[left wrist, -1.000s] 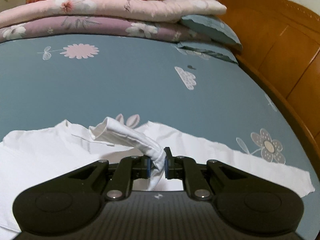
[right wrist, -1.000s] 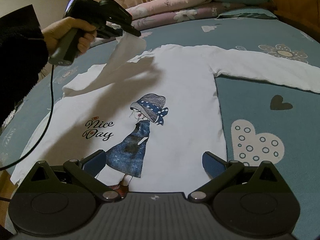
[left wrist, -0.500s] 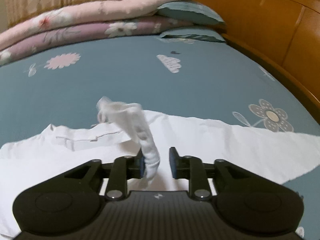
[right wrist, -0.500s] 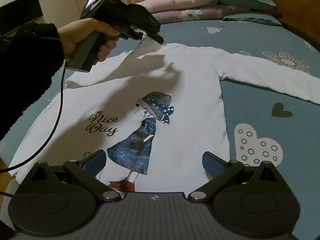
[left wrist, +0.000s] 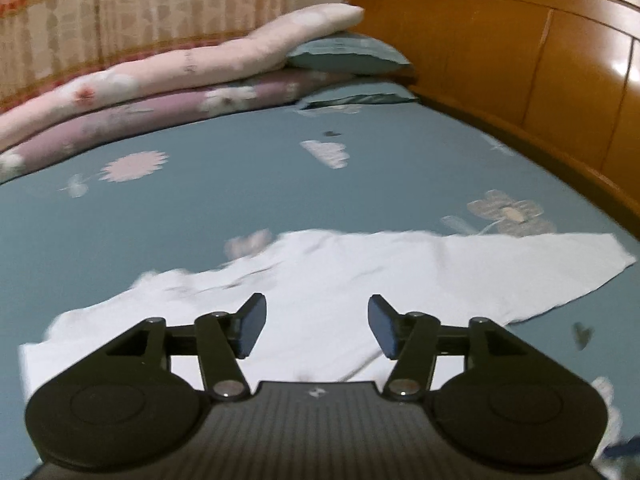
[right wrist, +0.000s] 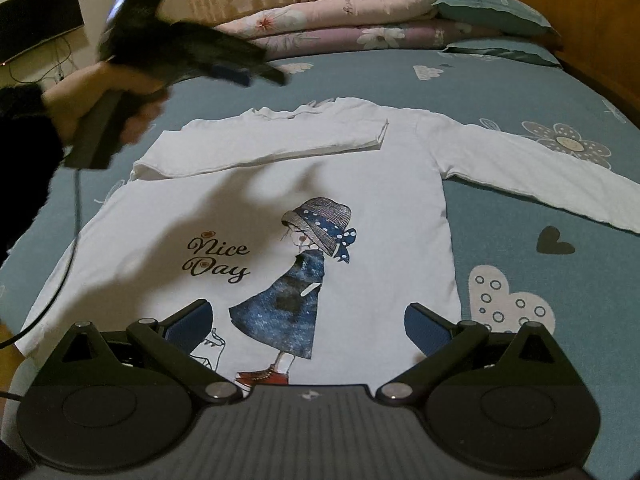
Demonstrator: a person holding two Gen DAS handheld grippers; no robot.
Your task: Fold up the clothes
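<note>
Read "Nice Day" on white long-sleeve shirt. Left gripper jaws opening, nothing between; right gripper spread wide, empty.

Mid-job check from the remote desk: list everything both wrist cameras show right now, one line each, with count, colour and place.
shirt: 1, white with a girl print and "Nice Day", flat on the bed, front up.
folded sleeve: 1, white, lying across the shirt's chest.
spread sleeve: 1, white, stretched out toward the headboard side.
bedsheet: 1, teal with flowers and hearts, under the shirt.
quilts: 2, pink over mauve, stacked at the far edge.
pillows: 2, teal, beside the quilts.
headboard: 1, brown wood, along the bed's side.
curtain: 1, beige patterned, behind the quilts.
left gripper: black, jaws opening, nothing between them, above the shirt.
right gripper: black, open, over the hem.
hand: 1, dark sleeve, holding the left gripper.
</note>
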